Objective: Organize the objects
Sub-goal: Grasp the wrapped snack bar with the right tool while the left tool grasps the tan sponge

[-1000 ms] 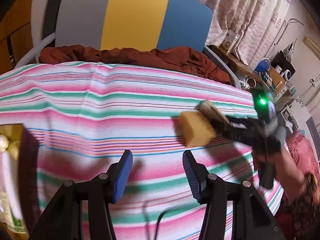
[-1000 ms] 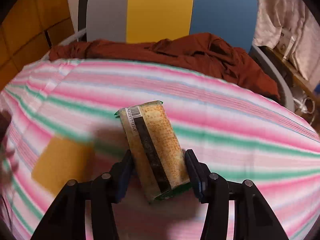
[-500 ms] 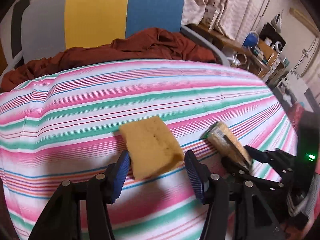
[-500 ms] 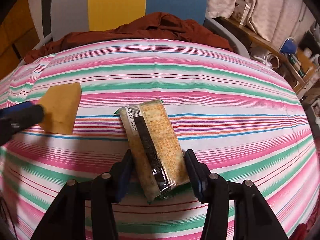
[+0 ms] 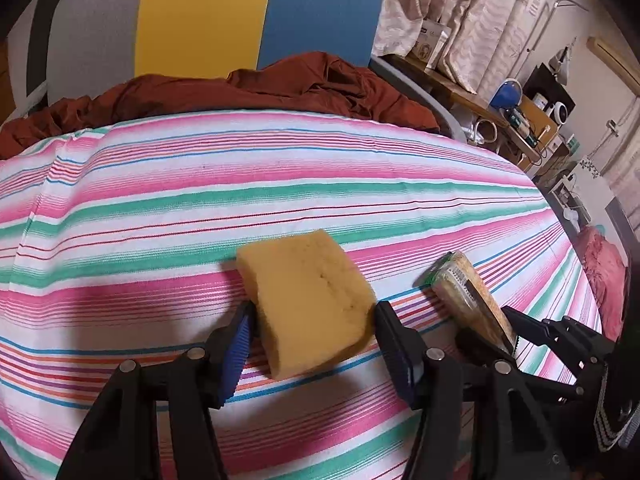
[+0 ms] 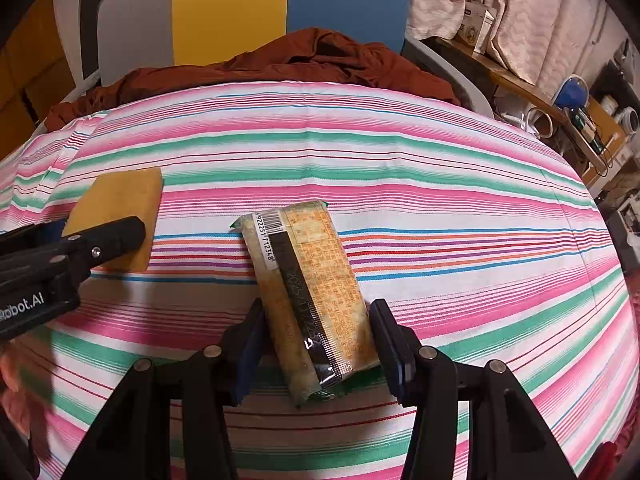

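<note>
Sponge (image 5: 308,300) lies between the just-widened jaws of left gripper (image 5: 310,336); right gripper (image 6: 316,344) clamps a snack packet (image 6: 308,288) on the striped tabletop (image 6: 440,168).

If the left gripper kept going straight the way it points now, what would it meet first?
The yellow sponge already sits between the left gripper's just-opened jaws, so pushing on would likely press it into the striped cloth beneath; how much gap remains underneath is unclear.
</note>
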Demonstrator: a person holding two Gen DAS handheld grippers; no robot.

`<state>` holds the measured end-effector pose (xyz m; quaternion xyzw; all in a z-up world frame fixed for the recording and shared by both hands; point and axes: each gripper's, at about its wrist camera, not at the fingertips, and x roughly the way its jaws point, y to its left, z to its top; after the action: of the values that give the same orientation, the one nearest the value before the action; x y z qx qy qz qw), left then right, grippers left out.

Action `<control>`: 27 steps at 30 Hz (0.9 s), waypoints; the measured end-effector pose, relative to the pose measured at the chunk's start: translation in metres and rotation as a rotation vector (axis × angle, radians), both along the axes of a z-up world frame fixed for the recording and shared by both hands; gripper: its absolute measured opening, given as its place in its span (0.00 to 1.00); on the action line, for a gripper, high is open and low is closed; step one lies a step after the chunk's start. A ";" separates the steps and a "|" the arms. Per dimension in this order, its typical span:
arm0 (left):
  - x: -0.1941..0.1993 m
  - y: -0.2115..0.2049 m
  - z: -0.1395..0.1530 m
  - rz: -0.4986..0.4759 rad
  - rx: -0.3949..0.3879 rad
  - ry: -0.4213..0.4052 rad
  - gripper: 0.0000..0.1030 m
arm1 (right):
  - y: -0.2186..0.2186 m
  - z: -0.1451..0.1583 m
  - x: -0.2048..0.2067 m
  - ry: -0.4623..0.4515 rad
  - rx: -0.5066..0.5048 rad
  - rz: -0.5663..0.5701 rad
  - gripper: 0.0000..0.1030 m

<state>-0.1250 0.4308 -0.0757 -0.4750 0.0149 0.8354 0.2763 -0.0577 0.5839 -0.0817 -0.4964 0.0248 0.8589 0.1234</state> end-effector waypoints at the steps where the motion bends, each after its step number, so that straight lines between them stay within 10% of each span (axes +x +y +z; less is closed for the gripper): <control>1: 0.003 -0.001 0.000 -0.013 -0.005 0.022 0.55 | 0.002 0.000 -0.001 0.000 0.000 0.000 0.51; 27: 0.076 -0.098 0.035 -0.004 0.057 0.206 0.47 | -0.028 0.016 0.004 0.137 0.055 0.136 0.48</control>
<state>-0.0494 0.3323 -0.0406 -0.3784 0.0207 0.8793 0.2883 -0.0536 0.5557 -0.0657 -0.4333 -0.0244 0.8977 0.0763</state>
